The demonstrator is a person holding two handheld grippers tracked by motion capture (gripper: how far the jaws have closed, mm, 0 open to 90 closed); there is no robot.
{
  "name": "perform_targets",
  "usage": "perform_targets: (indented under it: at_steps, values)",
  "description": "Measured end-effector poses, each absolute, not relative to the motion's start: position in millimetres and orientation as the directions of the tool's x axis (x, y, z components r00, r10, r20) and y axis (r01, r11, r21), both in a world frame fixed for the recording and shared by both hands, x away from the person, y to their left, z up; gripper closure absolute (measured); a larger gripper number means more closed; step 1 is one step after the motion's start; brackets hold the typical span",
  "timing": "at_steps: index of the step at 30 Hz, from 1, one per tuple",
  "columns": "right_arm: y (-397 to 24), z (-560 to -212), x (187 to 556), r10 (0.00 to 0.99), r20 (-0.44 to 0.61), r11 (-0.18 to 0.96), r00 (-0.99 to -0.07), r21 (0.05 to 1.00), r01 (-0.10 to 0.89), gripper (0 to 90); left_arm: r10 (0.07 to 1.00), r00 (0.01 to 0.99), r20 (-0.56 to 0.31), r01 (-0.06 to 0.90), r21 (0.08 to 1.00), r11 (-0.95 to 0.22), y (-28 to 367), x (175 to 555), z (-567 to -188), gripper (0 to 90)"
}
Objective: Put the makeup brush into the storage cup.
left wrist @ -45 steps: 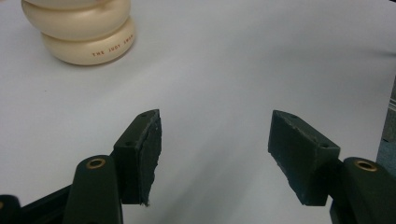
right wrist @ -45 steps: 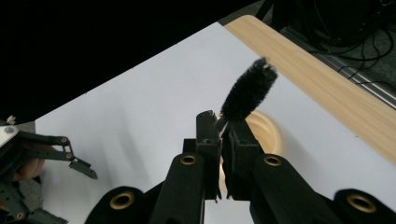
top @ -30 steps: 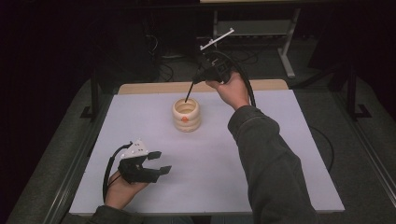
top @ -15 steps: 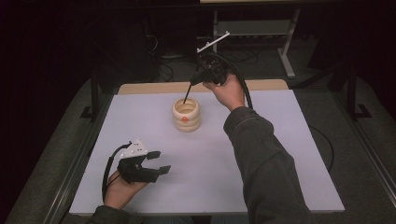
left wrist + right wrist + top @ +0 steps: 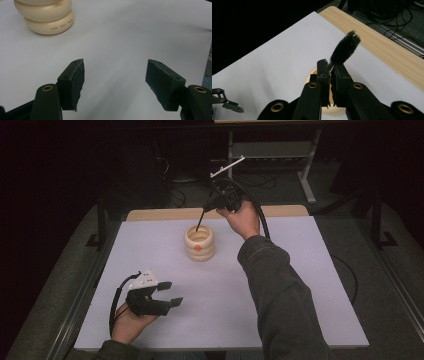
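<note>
Above the cream ribbed pot [image 5: 199, 242] mid-tabletop [image 5: 300, 285], right hand-held gripper [image 5: 216, 202] clamps a black brush [image 5: 344, 50], bristles angled toward the opening, likely for dipping. Near left, left hand-held gripper [image 5: 169, 293] rests wide open, empty.

The high view looks forward and down on the whole white table [image 5: 300, 285] from the person's side. The left gripper view sits low and close, facing the cream jar [image 5: 45, 17]. The right gripper view looks steeply down on that same jar [image 5: 312, 75], which all three views share.
</note>
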State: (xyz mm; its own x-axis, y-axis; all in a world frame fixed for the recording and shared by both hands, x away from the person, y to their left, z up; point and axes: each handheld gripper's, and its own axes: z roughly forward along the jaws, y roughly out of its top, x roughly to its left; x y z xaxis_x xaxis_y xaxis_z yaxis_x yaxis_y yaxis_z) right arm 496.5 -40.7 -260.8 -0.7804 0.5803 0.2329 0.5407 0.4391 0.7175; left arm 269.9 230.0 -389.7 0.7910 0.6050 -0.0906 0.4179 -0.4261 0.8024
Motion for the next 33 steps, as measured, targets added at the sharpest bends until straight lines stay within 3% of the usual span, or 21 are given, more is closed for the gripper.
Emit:
perform_targets:
  at_steps: [33]
  values:
    - [-35.0, -285.3, 504.2, 0.608, 0.251, 0.430, -0.753, 0.693, 0.579, 84.6, 0.610, 0.788, -0.091, 0.425, 0.796, -0.431, 231.7, 270.2, -389.3, 30.3]
